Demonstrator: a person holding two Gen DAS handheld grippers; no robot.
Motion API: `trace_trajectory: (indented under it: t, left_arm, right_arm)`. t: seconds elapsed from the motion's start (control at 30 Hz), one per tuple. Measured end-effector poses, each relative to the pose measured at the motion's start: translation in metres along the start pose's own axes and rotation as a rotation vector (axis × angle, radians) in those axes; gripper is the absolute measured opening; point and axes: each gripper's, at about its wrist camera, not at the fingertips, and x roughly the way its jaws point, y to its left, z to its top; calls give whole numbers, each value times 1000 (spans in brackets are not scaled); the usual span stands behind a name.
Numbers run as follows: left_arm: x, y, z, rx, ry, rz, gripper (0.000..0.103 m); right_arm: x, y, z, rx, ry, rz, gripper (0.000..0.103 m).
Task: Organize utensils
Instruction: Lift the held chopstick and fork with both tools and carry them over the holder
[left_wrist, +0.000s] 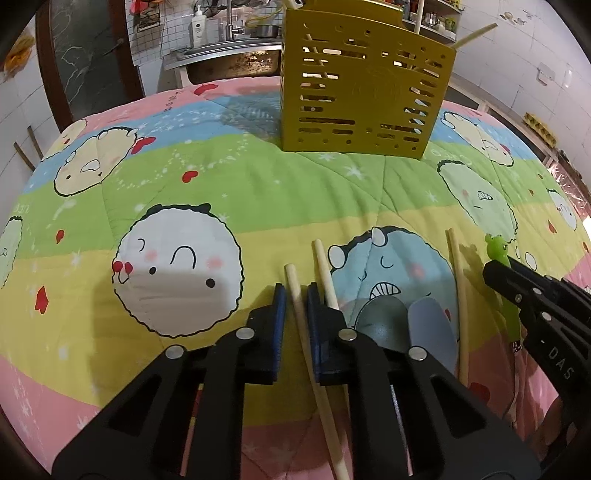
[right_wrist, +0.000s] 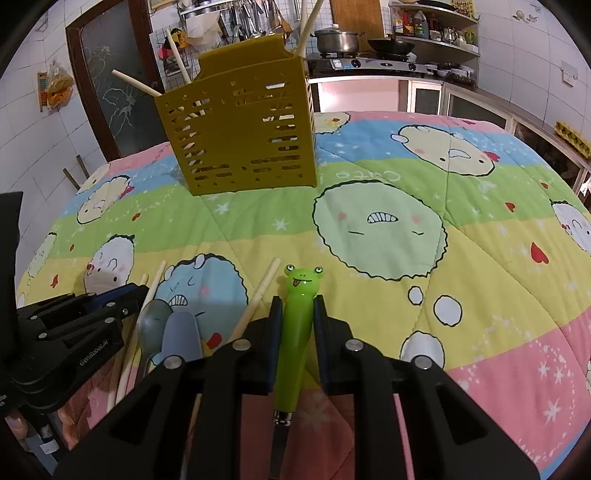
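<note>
Between the pads of the left gripper (left_wrist: 295, 295) lies a pale wooden chopstick (left_wrist: 301, 317), and the jaws have clamped onto it while it rests on the cartoon-print quilt (left_wrist: 221, 192) covering the surface; a second chopstick (left_wrist: 327, 275) sits just right of that gripper, with two spoons (left_wrist: 406, 325) and a third chopstick (left_wrist: 460, 295) further right. Over on the other side, the right gripper (right_wrist: 298, 314) is clenched on the green frog-handled utensil (right_wrist: 297, 332), whose frog head pokes out just beyond the fingertips. Straight ahead of both grippers, well apart from them, stands the yellow slotted utensil holder (right_wrist: 243, 129), already holding several chopsticks. The step in hand looks like lifting both pieces for the holder. To do it well, each should probably rise straight up before travelling, so the neighbouring chopstick and spoons are not dragged along. The chopstick is gripped near one end, so it may swing; tipping it upright early and lowering it through the open top would help.
</note>
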Motion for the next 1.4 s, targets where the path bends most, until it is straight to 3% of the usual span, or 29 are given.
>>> trace_trajectory:
  t: [0.43,0.97,1.4]
  left_arm:
    - [-19,7,1,-35,-77,-11,5]
    - [-122,31,-6,-102,-449,15,5]
    - [-166,35,-40,-80,-620,56,5]
  right_arm:
    - [-24,-1,7,2,-70,-2,17]
    - [-77,4,7,-4,-268,-14,16]
    - [-119,12,-2,-26,-385,-47,16]
